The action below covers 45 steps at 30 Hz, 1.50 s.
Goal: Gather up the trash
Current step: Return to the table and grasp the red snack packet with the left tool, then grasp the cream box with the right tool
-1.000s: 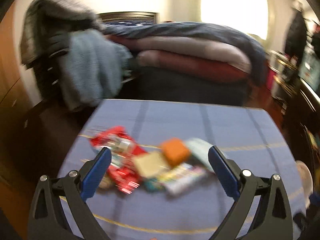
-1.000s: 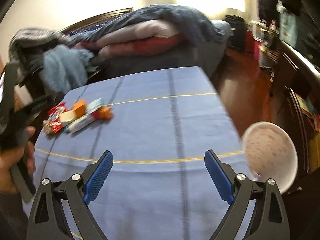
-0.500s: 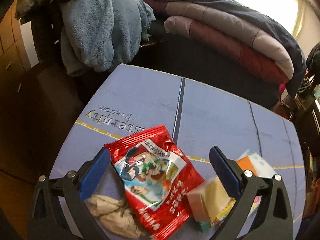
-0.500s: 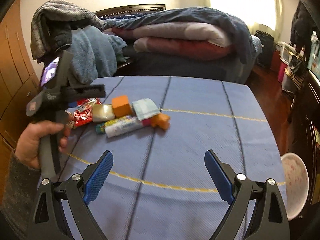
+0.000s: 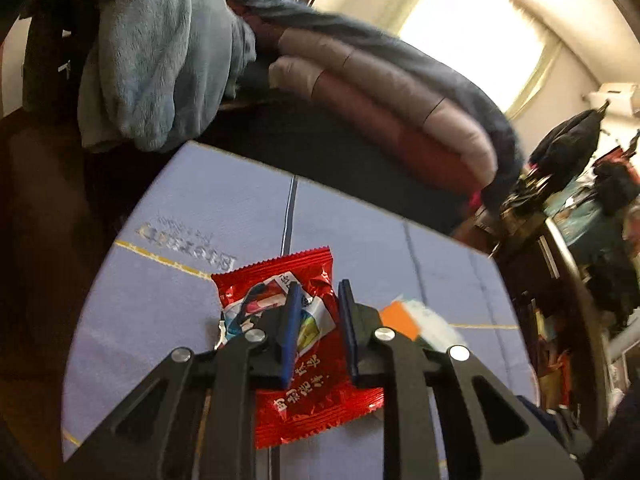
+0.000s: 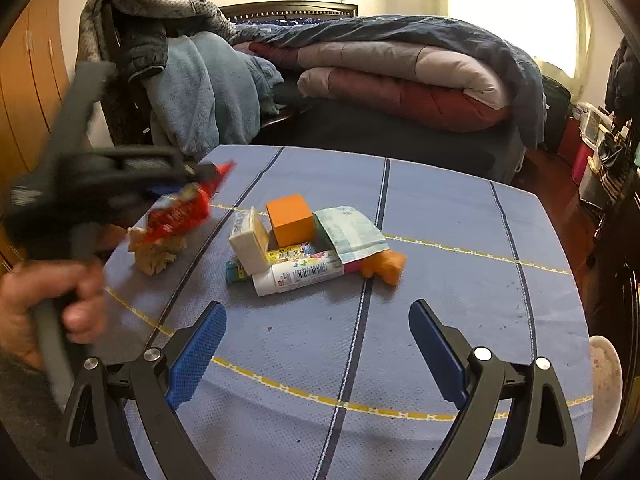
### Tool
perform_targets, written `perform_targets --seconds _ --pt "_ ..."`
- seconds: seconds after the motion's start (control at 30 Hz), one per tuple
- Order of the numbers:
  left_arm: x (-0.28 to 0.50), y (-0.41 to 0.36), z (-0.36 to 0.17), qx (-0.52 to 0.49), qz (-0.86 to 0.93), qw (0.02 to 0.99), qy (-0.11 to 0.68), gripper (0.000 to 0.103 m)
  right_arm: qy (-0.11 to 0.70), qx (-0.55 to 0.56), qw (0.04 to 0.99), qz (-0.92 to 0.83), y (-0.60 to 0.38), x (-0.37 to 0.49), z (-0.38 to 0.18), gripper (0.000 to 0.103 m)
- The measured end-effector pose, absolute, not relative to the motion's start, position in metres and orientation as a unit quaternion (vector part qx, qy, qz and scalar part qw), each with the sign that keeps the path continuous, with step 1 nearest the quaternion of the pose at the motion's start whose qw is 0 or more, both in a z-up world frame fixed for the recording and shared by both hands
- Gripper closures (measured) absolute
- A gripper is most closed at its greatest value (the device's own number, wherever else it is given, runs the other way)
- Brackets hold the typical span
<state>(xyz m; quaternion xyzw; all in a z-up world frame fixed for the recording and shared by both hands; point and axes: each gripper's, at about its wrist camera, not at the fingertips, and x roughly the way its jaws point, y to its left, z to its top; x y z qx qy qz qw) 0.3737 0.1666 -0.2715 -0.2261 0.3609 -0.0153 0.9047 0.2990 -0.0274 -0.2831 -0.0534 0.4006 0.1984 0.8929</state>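
My left gripper [image 5: 318,292] is shut on a red snack wrapper [image 5: 316,392] and holds it above the blue table [image 5: 200,208]. In the right wrist view the wrapper [image 6: 180,210] hangs blurred from the left gripper [image 6: 192,184], above a crumpled brown paper [image 6: 156,254]. My right gripper [image 6: 316,324] is open and empty, low over the table's near side. A pile lies in the middle: an orange cube [image 6: 290,220], a cream block [image 6: 250,246], a pale green packet [image 6: 352,234], a white tube [image 6: 298,278], an orange scrap [image 6: 384,266].
A pink-speckled white bin [image 6: 604,392] sits off the table's right edge. A bed with folded quilts [image 6: 400,76] and a chair draped in blue and grey clothes [image 6: 200,88] stand behind the table. Wooden cabinets [image 6: 24,80] line the left.
My left gripper has closed on the red wrapper and lifted it off the table. My right gripper stays open and has moved closer to the pile.
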Motion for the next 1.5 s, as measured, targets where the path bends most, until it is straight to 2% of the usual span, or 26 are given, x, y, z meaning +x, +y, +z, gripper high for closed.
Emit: perform_targets --seconds 0.4,0.77,0.93,1.0,1.03,1.5 --pt "0.339 0.184 -0.253 -0.264 -0.063 0.906 0.325 0.083 0.412 -0.041 0.882 0.225 -0.006 0.31 -0.295 0.011" --pt "0.317 0.214 -0.248 -0.265 -0.041 0.913 0.308 0.082 0.41 -0.072 0.864 0.285 0.064 0.322 -0.306 0.018" --pt "0.309 0.226 -0.244 -0.263 -0.031 0.915 0.303 0.082 0.419 -0.115 0.859 0.271 0.091 0.327 -0.322 0.035" --pt "0.307 0.23 -0.243 -0.267 -0.031 0.915 0.301 0.082 0.404 -0.141 0.868 0.253 0.095 0.325 -0.323 0.049" --pt "0.306 0.231 -0.242 -0.268 -0.031 0.915 0.3 0.082 0.4 -0.146 0.87 0.25 0.095 0.324 -0.322 0.063" --pt "0.3 0.18 -0.223 -0.244 -0.083 0.919 0.299 0.081 0.417 -0.017 0.874 0.25 -0.009 0.306 -0.29 0.063"
